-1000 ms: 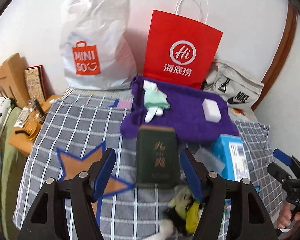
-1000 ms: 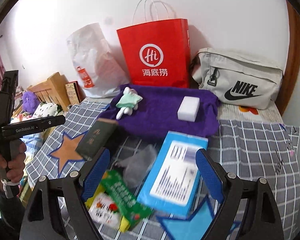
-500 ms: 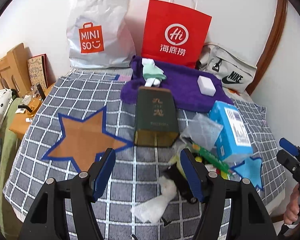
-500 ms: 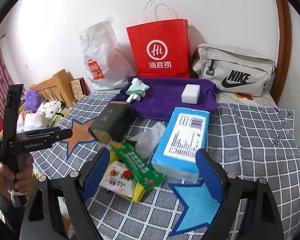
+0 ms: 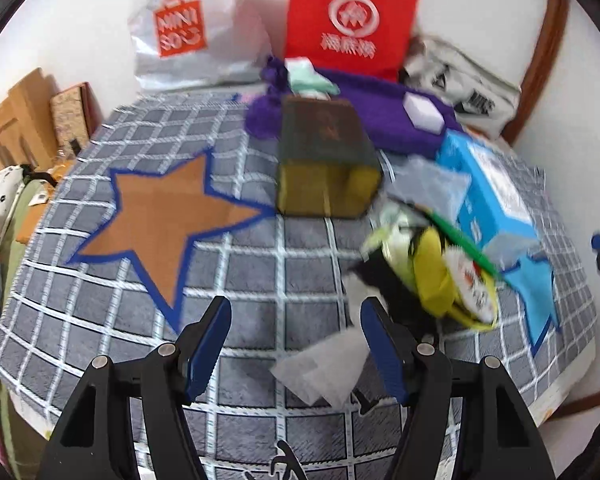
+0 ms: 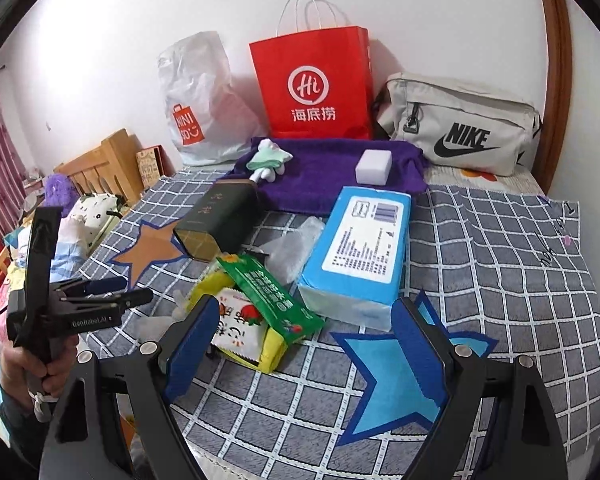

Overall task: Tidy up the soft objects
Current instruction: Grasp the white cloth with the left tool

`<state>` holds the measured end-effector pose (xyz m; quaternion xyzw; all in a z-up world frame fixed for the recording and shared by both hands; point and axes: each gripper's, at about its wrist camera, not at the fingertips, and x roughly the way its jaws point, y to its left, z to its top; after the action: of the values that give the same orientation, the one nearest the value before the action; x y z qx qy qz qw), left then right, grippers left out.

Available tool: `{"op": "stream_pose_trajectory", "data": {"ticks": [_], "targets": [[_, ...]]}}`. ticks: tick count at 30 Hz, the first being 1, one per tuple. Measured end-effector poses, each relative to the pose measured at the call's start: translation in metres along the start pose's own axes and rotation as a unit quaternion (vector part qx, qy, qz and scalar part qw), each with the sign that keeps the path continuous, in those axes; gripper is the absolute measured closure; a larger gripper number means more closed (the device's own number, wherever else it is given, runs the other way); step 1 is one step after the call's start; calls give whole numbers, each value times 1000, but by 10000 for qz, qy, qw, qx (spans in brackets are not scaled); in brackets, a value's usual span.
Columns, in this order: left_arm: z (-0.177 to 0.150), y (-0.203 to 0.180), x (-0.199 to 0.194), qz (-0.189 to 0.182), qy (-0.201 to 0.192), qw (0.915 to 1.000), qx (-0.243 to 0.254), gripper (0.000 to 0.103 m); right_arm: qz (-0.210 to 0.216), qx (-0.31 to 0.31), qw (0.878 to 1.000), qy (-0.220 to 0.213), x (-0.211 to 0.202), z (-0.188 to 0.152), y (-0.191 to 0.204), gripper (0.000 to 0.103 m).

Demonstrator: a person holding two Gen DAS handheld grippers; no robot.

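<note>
On grey checked cloth (image 6: 480,248) (star patches): both claws (image 5: 296,320) (image 6: 304,328) apart, empty.

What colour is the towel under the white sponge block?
The towel is deep purple; the right wrist view shows it best.

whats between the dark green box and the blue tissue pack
A crumpled clear plastic bag lies between the dark green box and the blue tissue pack, clearest in the right wrist view; the left wrist view is blurred.
</note>
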<state>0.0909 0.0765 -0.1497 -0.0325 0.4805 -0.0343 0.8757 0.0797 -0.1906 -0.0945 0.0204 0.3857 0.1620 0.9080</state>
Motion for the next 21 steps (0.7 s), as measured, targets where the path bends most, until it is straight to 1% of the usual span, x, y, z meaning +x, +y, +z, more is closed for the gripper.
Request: {"op": "stream_pose_trajectory", "data": {"ticks": [4,7,9,10,11,12,13,14,16,17,18,19,20,21], "targets": [[-6,-20,14,-108,100,9991,387,38,-1,-27,10000,82,8,-1,0,15],[-7,-31,26,-214,208,9983,510,40,17,-60,9998,167,14,-3,0,15],[-10,-36,35,-195,335,9975,590,50,51,-69,9997,217,18,-4,0,15],[-11,-40,38,-37,310,9970,713,51,79,-75,9996,248,20,-5,0,15],[-12,-44,37,79,206,9961,850,60,104,-89,9995,275,23,-6,1,15],[-13,-47,37,119,175,9953,945,67,120,-109,9994,299,26,-7,3,15],[-12,-46,35,47,153,9953,950,81,130,-129,9993,315,29,-8,4,15],[-11,-43,34,4,164,9960,880,83,141,-152,9992,328,31,-9,5,16],[-9,-34,33,-43,139,9975,697,84,157,-223,9990,352,37,-9,9,18],[-8,-30,33,55,114,9979,643,84,182,-257,9989,361,39,-9,11,20],[-6,-25,32,267,87,9979,584,84,202,-305,9987,367,42,-9,13,21],[-6,-22,33,368,89,9977,558,84,229,-396,9983,372,46,-9,15,22],[-5,-18,34,459,123,9974,535,83,202,-472,9979,388,51,-8,17,25],[-5,-15,35,432,124,9978,486,83,171,-522,9976,428,56,-8,18,26]]}}
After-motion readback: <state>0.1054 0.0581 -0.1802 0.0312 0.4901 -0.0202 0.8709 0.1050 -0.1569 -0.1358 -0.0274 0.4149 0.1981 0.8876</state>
